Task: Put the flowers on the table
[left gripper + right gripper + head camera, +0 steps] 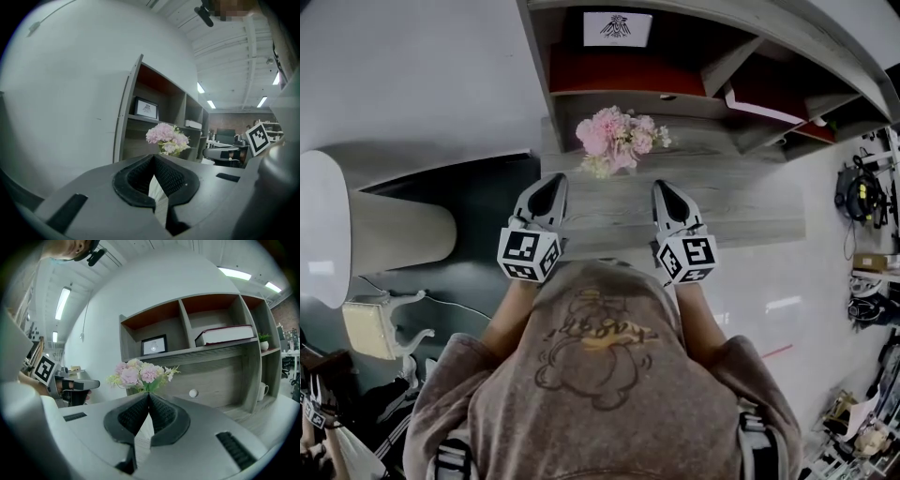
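A bunch of pink and white flowers (614,139) stands at the back of the grey wooden table (741,202), against the shelf unit. Both grippers hover over the table's front part, pointing at the flowers and a short way from them. My left gripper (551,184) is a little left of the bunch, my right gripper (665,188) a little right of it. In the left gripper view the flowers (167,137) rise just beyond the shut gripper (153,158), which holds nothing. The right gripper view shows the flowers (140,375) above the shut, empty gripper (148,394).
The shelf unit behind the table holds a framed picture (617,28), a thick book (229,333) and a white mug (262,391). A white curved wall (412,75) and a pale cylinder (366,230) stand at the left. Office clutter lines the right edge.
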Demonstrator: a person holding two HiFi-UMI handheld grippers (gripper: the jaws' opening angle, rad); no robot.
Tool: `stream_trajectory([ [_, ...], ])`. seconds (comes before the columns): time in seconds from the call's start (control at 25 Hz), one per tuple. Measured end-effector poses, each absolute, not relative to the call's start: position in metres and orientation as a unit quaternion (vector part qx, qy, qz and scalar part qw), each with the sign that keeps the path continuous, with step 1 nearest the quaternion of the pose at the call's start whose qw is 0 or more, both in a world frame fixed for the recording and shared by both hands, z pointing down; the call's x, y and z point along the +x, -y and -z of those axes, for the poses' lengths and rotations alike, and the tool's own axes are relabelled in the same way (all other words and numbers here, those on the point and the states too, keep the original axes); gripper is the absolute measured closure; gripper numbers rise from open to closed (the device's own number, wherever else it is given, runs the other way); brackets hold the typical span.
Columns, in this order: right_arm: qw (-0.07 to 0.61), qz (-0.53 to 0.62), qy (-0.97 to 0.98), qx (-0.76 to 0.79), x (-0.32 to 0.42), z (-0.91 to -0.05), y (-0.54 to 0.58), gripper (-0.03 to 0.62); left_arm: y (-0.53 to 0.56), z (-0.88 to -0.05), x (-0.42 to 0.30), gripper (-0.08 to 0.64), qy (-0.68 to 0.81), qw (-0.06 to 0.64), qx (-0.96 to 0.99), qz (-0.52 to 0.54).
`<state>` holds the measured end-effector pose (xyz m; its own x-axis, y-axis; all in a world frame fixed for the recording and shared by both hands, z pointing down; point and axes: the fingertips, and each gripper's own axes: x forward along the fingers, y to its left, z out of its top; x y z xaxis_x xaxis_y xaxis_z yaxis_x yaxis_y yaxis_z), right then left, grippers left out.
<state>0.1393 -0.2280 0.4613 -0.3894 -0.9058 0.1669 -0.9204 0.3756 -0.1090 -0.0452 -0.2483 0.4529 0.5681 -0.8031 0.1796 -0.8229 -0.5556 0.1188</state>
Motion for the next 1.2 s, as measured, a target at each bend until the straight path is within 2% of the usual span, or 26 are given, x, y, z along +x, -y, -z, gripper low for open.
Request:
stream_trajectory([
  [0.4,0.048,-0.12,0.825,0.55,0.14,-0.492,0.223,0.592,0.24,-0.473,-0.051,0.545,0.475,0.105,0.872,-0.051],
  [1.2,0.049,-0.117,0.826,0.549,0.144,-0.491,0.218,0.592,0.237,-0.469,-0.042,0.545,0.471,0.111,0.873,-0.051],
])
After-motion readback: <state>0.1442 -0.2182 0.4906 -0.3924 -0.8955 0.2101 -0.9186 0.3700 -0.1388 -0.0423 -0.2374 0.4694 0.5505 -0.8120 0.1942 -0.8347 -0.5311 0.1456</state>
